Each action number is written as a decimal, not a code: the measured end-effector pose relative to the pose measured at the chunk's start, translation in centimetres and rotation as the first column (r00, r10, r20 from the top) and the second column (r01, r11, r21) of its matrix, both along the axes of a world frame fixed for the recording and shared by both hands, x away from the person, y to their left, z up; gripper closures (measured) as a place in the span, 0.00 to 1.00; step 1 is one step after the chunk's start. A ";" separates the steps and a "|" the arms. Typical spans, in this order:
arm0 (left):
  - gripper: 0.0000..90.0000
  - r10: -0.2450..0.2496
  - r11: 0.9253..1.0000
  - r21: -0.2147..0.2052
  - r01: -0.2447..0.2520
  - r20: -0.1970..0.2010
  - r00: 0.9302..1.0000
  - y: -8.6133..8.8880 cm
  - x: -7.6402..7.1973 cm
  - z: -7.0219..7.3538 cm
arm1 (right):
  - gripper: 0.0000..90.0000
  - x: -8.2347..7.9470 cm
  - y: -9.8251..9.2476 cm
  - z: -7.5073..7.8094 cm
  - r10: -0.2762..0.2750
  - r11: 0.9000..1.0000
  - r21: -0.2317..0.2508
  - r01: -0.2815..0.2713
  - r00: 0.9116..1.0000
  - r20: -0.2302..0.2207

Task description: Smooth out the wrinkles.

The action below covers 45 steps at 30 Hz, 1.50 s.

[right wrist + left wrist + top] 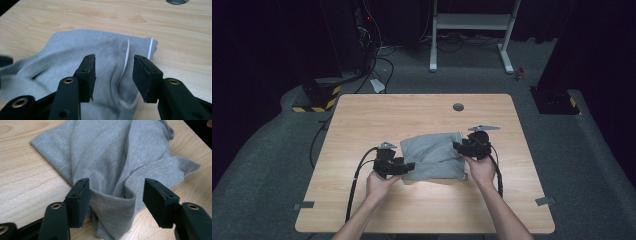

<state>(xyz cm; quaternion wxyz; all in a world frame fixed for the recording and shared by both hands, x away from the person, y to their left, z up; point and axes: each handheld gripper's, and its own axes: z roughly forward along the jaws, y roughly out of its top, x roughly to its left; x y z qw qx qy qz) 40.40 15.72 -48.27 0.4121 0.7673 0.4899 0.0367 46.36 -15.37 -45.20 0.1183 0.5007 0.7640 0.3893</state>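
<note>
Currently, step: a fold judged just released.
Garment: folded grey cotton jersey garment (434,156), laid mid-table on the light wooden table (362,120).
Left hand-held gripper (116,202): spread, hem bunched between jaws.
Right hand-held gripper (113,76): spread, pinching nothing.
Next: fresh edge to be gripped.

Dark room, grey carpet floor (272,150), wooden table (422,112), white metal frame (472,22), floor cables (384,65)
</note>
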 end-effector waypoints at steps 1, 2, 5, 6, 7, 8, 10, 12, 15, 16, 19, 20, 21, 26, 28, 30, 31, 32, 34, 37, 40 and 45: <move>0.50 -0.008 1.000 0.005 0.008 0.001 1.000 -0.1 0.0 -0.1 | 0.59 0.5 0.2 -0.1 -0.006 1.000 -0.005 0.006 1.000 -0.005; 0.55 -0.016 1.000 0.000 0.016 -0.004 1.000 -0.1 0.0 -0.1 | 0.59 0.9 0.4 -0.2 -0.008 1.000 -0.011 0.008 1.000 -0.012; 0.67 -0.025 1.000 0.001 0.025 -0.008 1.000 -0.1 0.2 -0.2 | 0.66 2.0 0.9 -0.6 -0.001 1.000 -0.010 0.001 1.000 -0.026; 0.71 -0.028 1.000 0.001 0.028 -0.011 1.000 -0.1 0.2 -0.2 | 0.70 2.2 0.9 -0.8 0.007 1.000 -0.014 -0.007 1.000 -0.022; 0.75 -0.032 0.999 0.001 0.032 -0.013 0.999 -0.1 0.1 -0.3 | 0.76 2.3 1.0 -1.0 0.014 1.000 -0.016 -0.014 0.999 -0.038; 0.79 -0.042 0.999 0.007 0.042 -0.011 0.999 -0.1 0.1 -0.3 | 0.82 2.4 0.9 -1.2 0.027 0.999 -0.023 -0.028 0.998 -0.053; 0.87 -0.055 0.998 0.006 0.056 -0.010 0.998 0.1 0.0 -0.3 | 0.91 2.4 0.8 -1.4 0.038 0.999 -0.021 -0.039 0.997 -0.061; 0.92 -0.066 0.998 -0.006 0.066 -0.002 0.998 0.2 -0.2 -0.2 | 0.93 2.1 0.5 -1.3 0.058 0.998 -0.007 -0.058 0.997 -0.056; 0.94 -0.084 0.996 -0.023 0.084 0.012 0.996 0.4 -0.7 0.0 | 0.94 1.1 0.4 -0.6 0.102 0.995 -0.017 -0.102 0.995 -0.015; 0.94 -0.093 0.995 -0.029 0.093 0.018 0.996 0.5 -0.9 0.0 | 0.94 0.6 0.3 -0.4 0.116 0.993 -0.025 -0.116 0.993 0.001; 0.94 -0.100 0.994 -0.039 0.102 0.030 0.995 0.7 -1.6 -0.1 | 0.94 -0.9 -0.4 -0.1 0.127 0.992 0.003 -0.127 0.992 0.019; 0.94 -0.105 0.994 -0.039 0.106 0.030 0.994 0.8 -1.9 -0.2 | 0.94 -1.5 -0.7 -0.2 0.130 0.992 0.007 -0.130 0.991 0.023; 0.93 -0.107 0.993 -0.039 0.108 0.031 0.994 0.9 -2.1 -0.3 | 0.94 -2.0 -1.0 -0.3 0.131 0.991 0.015 -0.132 0.991 0.027; 0.93 -0.125 0.991 -0.036 0.126 0.038 0.991 1.2 -3.2 -0.9 | 0.94 -4.5 -3.1 -1.4 0.122 0.991 0.052 -0.123 0.992 0.021; 0.93 -0.141 0.990 -0.023 0.142 0.044 0.989 1.2 -3.8 -1.2 | 0.94 -5.5 -3.8 -2.0 0.123 0.991 0.056 -0.124 0.992 0.022; 0.93 -0.154 0.988 -0.010 0.155 0.045 0.987 1.1 -4.2 -1.4 | 0.94 -6.5 -4.4 -2.6 0.118 0.991 0.060 -0.119 0.993 0.017; 0.93 -0.161 0.987 0.001 0.162 0.048 0.986 1.0 -4.5 -1.6 | 0.94 -6.9 -4.6 -2.9 0.115 0.992 0.060 -0.115 0.993 0.014; 0.93 -0.172 0.985 0.015 0.171 0.046 0.984 1.0 -4.7 -1.7 | 0.94 -7.3 -4.7 -3.2 0.116 0.991 0.063 -0.117 0.993 0.010; 0.92 -0.180 0.984 0.026 0.179 0.048 0.983 0.9 -4.9 -1.9 | 0.93 -7.7 -4.8 -3.4 0.119 0.991 0.063 -0.119 0.993 0.006; 0.88 -0.203 0.978 0.056 0.201 0.027 0.979 0.7 -5.7 -2.5 | 0.93 -9.1 -4.7 -4.4 0.133 0.990 0.037 -0.133 0.991 -0.002; 0.82 -0.209 0.977 0.046 0.208 0.017 0.978 0.9 -6.0 -2.5 | 0.91 -9.8 -4.5 -5.0 0.156 0.987 0.031 -0.156 0.988 -0.012; 0.69 -0.176 0.984 0.013 0.176 0.059 0.983 1.3 -6.1 -1.3 | 0.84 -10.9 -4.7 -4.8 0.155 0.986 0.056 -0.155 0.988 -0.004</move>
